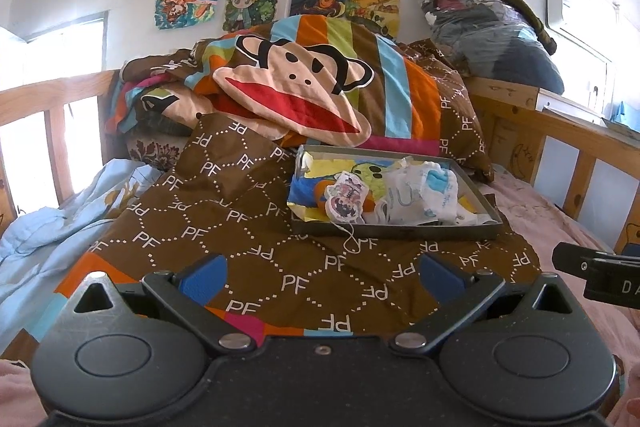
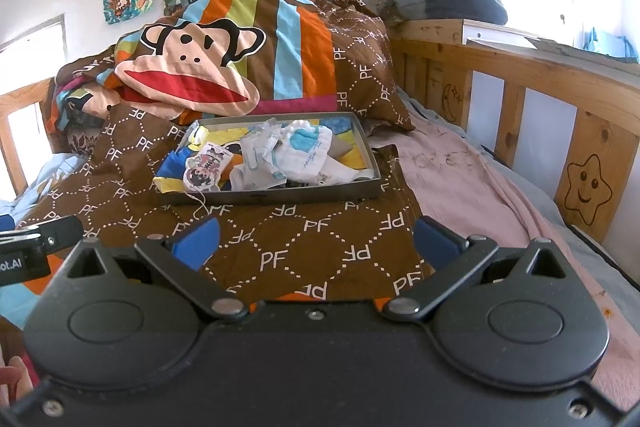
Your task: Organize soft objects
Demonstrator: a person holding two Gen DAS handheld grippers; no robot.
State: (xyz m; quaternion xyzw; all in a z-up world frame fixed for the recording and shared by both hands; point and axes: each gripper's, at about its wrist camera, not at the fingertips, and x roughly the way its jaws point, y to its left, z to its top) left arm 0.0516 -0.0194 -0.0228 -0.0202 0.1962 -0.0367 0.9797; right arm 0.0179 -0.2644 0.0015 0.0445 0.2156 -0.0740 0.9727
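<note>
Operator: Gripper status?
Tech: Left gripper (image 1: 322, 273) and right gripper (image 2: 316, 239) both spread wide, empty. Soft cloths (image 2: 296, 157) lie inside the grey tray (image 2: 280, 195), ahead of both, well apart.

A wooden-railed bed (image 2: 520, 75) carries a pink sheet (image 2: 472, 179), a pale blue blanket (image 1: 52, 219) at its left side, and a brown quilt (image 1: 248, 227) printed PF. On the quilt sits a grey tray (image 2: 280, 193) of small cloths.
</note>
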